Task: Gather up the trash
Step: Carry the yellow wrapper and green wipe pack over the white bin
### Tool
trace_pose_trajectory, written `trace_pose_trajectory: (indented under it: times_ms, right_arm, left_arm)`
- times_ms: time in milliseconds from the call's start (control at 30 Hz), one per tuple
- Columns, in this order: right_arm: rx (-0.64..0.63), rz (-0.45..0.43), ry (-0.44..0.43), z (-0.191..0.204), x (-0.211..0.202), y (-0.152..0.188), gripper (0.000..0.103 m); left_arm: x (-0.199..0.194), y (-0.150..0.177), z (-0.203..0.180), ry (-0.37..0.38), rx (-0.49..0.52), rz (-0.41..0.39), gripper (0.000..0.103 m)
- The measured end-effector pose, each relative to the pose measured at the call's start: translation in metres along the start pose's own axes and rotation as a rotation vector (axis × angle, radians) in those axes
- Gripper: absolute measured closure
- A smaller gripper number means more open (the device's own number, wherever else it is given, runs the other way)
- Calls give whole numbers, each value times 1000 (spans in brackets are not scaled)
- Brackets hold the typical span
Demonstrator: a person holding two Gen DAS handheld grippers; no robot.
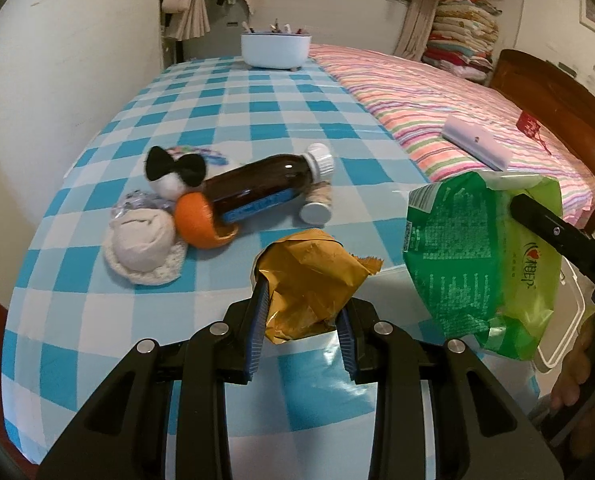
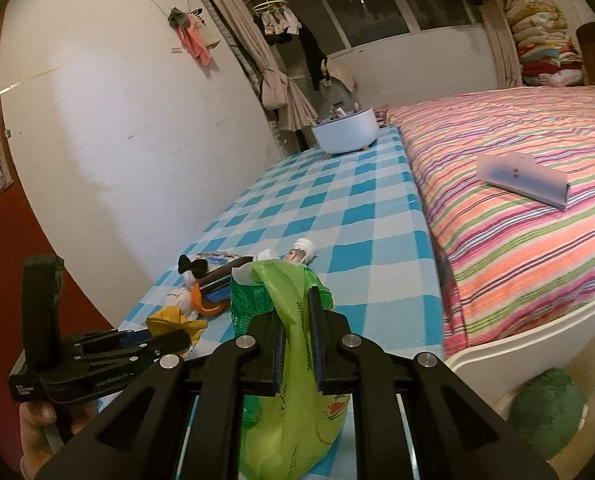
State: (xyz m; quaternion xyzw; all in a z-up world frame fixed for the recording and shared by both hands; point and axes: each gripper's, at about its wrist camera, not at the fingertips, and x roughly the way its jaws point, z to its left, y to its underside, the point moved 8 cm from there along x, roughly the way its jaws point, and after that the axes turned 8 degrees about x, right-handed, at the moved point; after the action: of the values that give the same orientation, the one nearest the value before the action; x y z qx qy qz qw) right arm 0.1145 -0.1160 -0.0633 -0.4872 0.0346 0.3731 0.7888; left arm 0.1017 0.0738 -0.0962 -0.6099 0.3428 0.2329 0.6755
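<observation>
1. The left gripper (image 1: pixel 303 316) is clamped on a crumpled yellow wrapper (image 1: pixel 311 280), which sits between its blue pads and bulges out ahead of them, above the near edge of the checked tablecloth (image 1: pixel 281 120).
2. The right gripper (image 2: pixel 297 320) is closed on a green snack bag (image 2: pixel 281 304); the bag's upper fold rises past the fingertips and its lower part hangs below the jaws, towards the camera.
3. In the left wrist view the green bag (image 1: pixel 477 260) hangs just to the right of the yellow wrapper, the two apart, with the right gripper's black finger lying across the bag's top.
4. On the cloth beyond the wrapper lies a cluster: a brown bottle (image 1: pixel 265 188) with a white cap on its side, its base resting in an orange peel (image 1: pixel 201 220), a small jar (image 1: pixel 317 206) just beside the bottle's neck, a rolled pale sock (image 1: pixel 143 246), a white ball with a black bow (image 1: pixel 175 170), and something crinkled and clear (image 1: pixel 137 204) behind the sock, possibly plastic film.
5. A white bowl (image 1: pixel 275 50) holding small items stands at the far end of the cloth.
6. A striped bedspread (image 2: pixel 517 200) lies to the right, with a pale flat box (image 2: pixel 523 178) on it.
7. A white bin rim (image 2: pixel 537 328) shows at lower right, near the green bag.
</observation>
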Motion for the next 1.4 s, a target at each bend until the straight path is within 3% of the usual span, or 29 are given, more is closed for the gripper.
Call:
trace_pose_trajectory:
  times_ms: [567, 1400]
  right_arm:
    - [40, -63, 73, -42, -36, -13, 92]
    - [133, -202, 211, -118, -121, -32, 92]
  left_arm:
    - [15, -17, -63, 76, 86, 1, 73]
    - [17, -36, -169, 205, 224, -25, 72]
